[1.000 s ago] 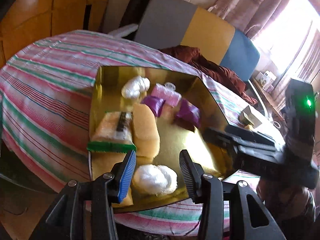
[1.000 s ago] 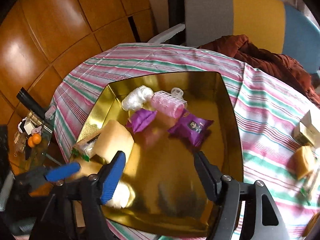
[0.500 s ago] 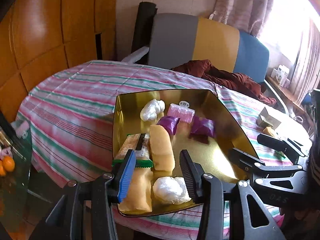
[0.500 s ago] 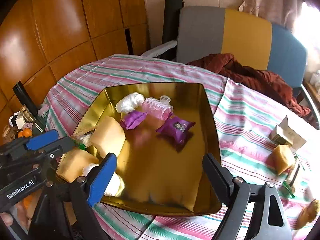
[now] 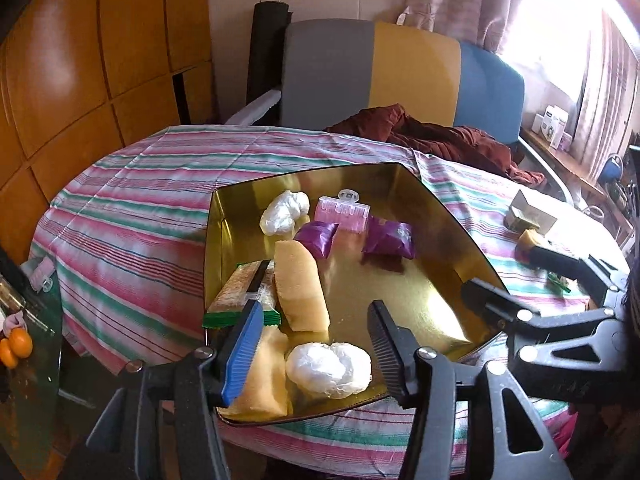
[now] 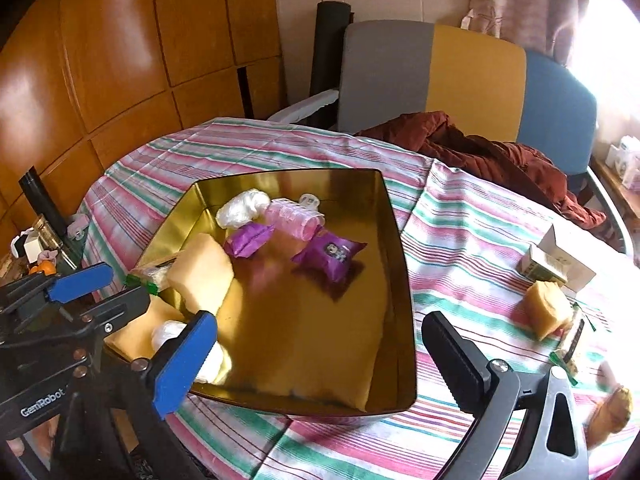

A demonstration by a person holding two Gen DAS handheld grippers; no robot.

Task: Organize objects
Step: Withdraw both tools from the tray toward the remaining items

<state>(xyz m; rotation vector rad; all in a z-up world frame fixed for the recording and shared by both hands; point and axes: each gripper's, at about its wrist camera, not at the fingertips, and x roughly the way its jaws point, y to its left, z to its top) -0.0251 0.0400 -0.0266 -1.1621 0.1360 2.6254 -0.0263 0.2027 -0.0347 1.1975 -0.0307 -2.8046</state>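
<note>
One striped tablecloth point(image 6: 248, 148) is covered at its middle by a gold tray point(image 6: 396, 264), in which yellow sponges point(image 5: 300, 288), a green-edged cracker pack point(image 5: 240, 292), white bags point(image 5: 328, 368), purple packets point(image 6: 330, 254) and a pink clip point(image 5: 342, 216) are gathered. "GemRobot" is read on the left gripper point(image 5: 312, 344); its jaws are opening, nothing grasped. The right gripper point(image 6: 320, 360) is opening too, empty. The packet's print cannot be read.

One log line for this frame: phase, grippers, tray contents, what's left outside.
phase: between picks | left gripper: opening, empty | right gripper: opening, empty | gold tray: wrapped snacks, pink clip | outside: yellow packet, small box
</note>
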